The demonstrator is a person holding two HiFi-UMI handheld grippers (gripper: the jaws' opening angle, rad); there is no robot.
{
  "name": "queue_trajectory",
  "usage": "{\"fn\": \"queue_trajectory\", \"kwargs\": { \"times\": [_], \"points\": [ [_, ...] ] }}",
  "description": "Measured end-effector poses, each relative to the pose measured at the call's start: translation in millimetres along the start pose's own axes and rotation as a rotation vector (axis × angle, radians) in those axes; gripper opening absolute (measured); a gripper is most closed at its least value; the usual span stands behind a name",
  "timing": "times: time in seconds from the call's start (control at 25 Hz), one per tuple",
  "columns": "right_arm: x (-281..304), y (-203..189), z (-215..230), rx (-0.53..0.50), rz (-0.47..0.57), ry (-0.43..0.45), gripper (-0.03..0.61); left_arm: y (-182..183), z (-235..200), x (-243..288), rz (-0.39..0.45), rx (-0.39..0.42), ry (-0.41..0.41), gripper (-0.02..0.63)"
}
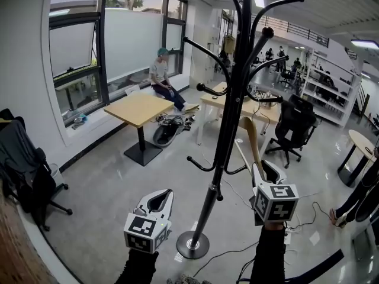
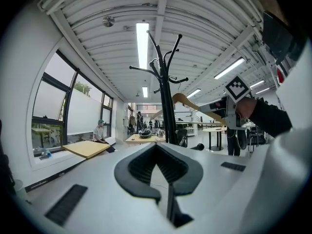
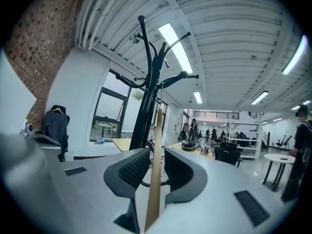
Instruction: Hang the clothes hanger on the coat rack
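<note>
The black coat rack stands straight ahead, its round base on the floor between my two grippers. My right gripper is just right of the pole and shut on a wooden clothes hanger, which rises toward the rack's lower hooks. In the right gripper view the hanger's wooden arm runs upright between the pads, with the coat rack right behind it. My left gripper hangs lower, left of the pole, shut and empty. Its own view shows the coat rack, hanger and right gripper.
A wooden table stands at the left, with a seated person by the window. Behind the rack are a black office chair and desks. A chair draped with dark clothing is at far left. Cables trail by the base.
</note>
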State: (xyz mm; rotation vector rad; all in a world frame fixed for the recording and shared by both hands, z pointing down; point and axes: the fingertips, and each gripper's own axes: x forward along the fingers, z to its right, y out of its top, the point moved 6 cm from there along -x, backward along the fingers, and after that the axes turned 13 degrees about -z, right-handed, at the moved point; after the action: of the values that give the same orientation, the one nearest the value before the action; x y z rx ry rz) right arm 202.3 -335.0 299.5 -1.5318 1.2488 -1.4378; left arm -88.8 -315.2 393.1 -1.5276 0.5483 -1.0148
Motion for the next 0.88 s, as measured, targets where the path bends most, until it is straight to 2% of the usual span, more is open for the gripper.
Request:
{"fn": "queue_trajectory", "kwargs": {
  "times": [0.44, 0.64, 0.88],
  "points": [
    [-68.8, -34.9, -24.3, 0.012, -0.04, -0.031, 0.081, -14.2, 18.5, -48.8, 0.006, 0.001, -0.045, 0.008],
    [-108.5, -63.5, -26.8, 0.043, -0.03, -0.038, 0.081, -29.8, 40.4, -61.2, -0.005, -0.002, -0.095, 0.008],
    [-141.4, -81.1, -27.5, 0.055, -0.03, -0.023, 0.08, -27.3, 68.7, -69.1, 0.003, 0.024, -0.144, 0.008]
  ]
}}
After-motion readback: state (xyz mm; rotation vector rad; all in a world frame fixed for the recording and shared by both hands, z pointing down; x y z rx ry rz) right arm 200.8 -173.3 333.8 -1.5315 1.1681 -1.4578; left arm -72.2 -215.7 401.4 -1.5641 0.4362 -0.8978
